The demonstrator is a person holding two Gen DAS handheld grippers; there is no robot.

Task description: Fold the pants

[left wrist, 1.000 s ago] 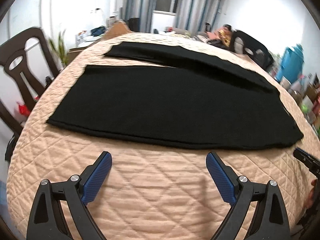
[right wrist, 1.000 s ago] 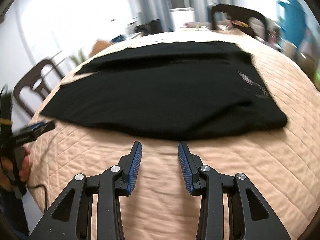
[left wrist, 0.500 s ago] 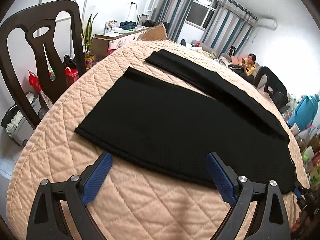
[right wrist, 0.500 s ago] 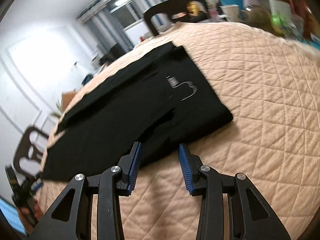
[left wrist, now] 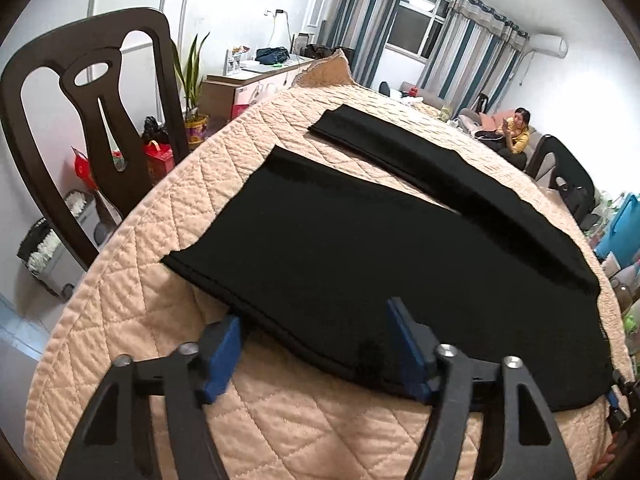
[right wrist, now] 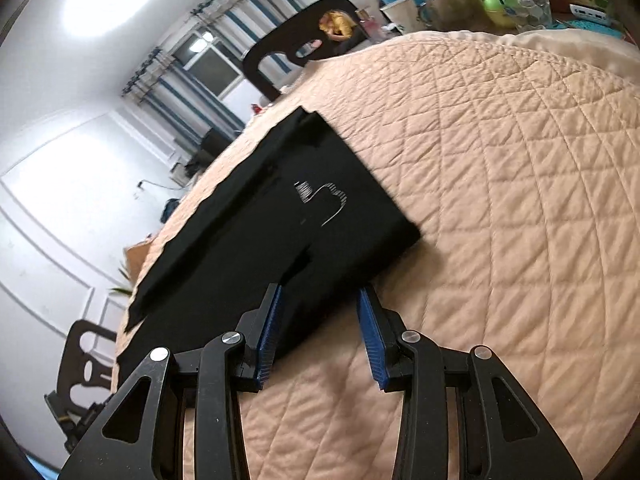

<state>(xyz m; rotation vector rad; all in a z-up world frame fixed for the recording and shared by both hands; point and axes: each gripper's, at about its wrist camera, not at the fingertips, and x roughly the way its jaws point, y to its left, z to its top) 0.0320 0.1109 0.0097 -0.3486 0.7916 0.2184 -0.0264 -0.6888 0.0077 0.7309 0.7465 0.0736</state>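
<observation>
The pants (left wrist: 360, 248) lie flat along the tabletop's (left wrist: 152, 264) near edge, both grippers straddling their near hem, left fingers (left wrist: 218, 354) closing, right fingers (right wrist: 269, 332) released; next, clamp and fold.

L gripper (left wrist: 316, 344) points down at a slant, jaws just been closing, cloth edge between them, pads prob. not pressing yet. R gripper (right wrist: 320, 328) rolled to one side, tilted down, jaws partly apart, astride the fabric's near edge, no squeeze.
</observation>
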